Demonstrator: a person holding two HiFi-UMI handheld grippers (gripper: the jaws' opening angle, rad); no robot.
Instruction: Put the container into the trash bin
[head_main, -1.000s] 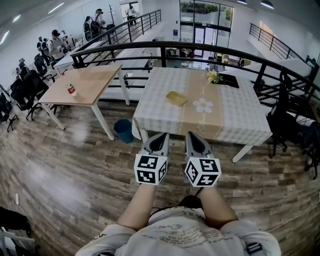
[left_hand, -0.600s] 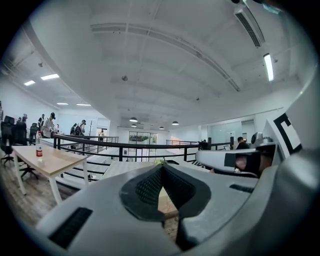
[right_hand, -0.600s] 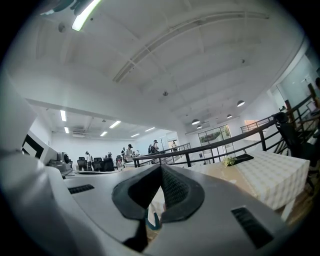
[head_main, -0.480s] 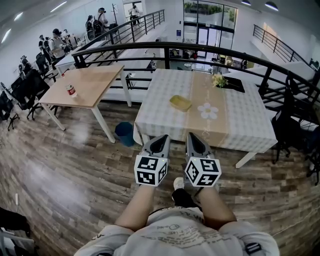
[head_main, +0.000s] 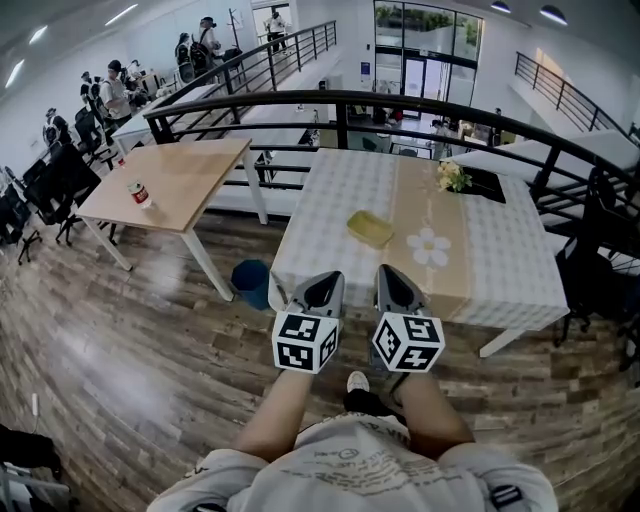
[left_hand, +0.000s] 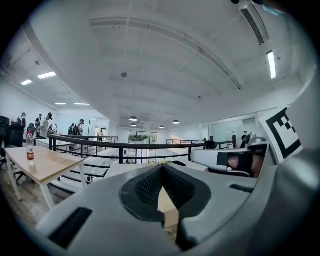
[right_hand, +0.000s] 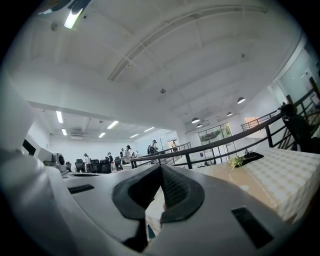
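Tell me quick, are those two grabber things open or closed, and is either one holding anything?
Left gripper: closed, jaw tips together, holding nothing.
Right gripper: closed, jaw tips together, holding nothing.

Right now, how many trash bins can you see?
1. The blue trash bin stands on the floor between the wooden table and the cloth-covered table, by the latter's near left corner. More could be hidden under the tables.
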